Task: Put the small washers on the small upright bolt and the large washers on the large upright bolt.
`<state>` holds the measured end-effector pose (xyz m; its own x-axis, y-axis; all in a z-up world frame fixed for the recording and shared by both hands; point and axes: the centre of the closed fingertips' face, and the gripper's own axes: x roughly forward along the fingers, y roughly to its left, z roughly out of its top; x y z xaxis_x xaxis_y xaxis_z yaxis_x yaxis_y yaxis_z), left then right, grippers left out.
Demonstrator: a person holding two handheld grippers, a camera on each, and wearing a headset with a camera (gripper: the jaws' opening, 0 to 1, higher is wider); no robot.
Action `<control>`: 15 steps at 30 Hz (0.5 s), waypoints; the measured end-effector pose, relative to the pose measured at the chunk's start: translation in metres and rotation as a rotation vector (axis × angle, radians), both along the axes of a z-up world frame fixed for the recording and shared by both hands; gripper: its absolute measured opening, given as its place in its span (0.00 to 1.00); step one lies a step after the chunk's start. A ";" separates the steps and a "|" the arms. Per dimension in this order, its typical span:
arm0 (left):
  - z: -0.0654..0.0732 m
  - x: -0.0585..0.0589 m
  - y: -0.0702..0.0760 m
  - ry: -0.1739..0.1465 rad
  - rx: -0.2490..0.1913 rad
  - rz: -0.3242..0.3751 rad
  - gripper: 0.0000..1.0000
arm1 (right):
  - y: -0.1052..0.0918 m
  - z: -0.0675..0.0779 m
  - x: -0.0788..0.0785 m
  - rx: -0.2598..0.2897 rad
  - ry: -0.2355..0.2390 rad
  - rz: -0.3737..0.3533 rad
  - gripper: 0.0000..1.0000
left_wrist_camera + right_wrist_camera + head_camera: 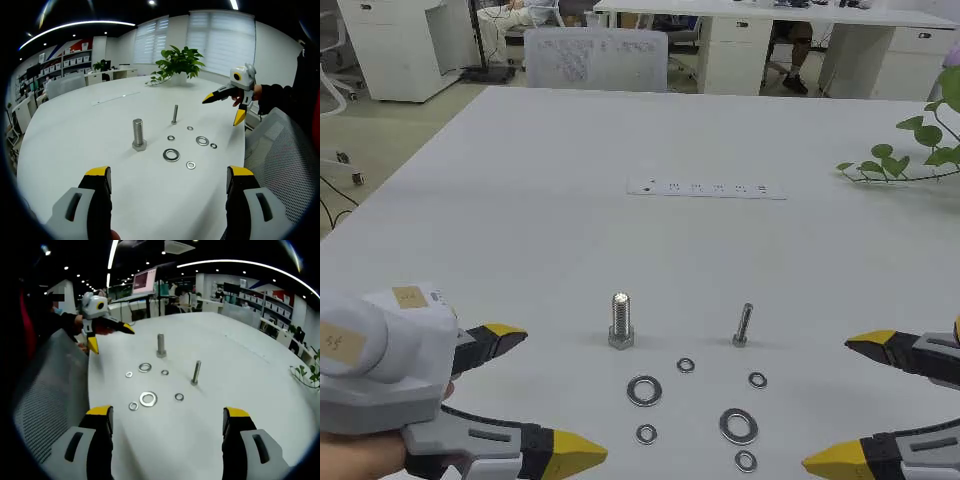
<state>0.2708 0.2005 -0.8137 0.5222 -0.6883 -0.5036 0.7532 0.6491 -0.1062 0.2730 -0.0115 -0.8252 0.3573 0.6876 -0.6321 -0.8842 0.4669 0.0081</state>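
Steel throughout: two large washers and four small washers lie flat on the table, scattered between the left claw and the right claw. Both claws hang wide apart, holding nothing. The large bolt stands ahead and inward of the left claw, the small bolt ahead and inward of the right claw; neither carries a washer yet. Washers look light, stiff, thin and slick, likely to skate on the smooth top. Best pinched across the ring's outer edge, one tip low at each side, or through hole and rim.
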 end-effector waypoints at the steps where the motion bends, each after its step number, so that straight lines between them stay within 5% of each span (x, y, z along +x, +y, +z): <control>1: 0.000 0.000 0.000 0.001 0.000 -0.001 0.95 | 0.000 -0.001 -0.001 -0.001 0.000 0.001 0.91; 15: -0.005 -0.005 -0.005 0.017 0.009 -0.022 0.95 | 0.000 -0.014 -0.013 -0.022 0.022 0.011 0.90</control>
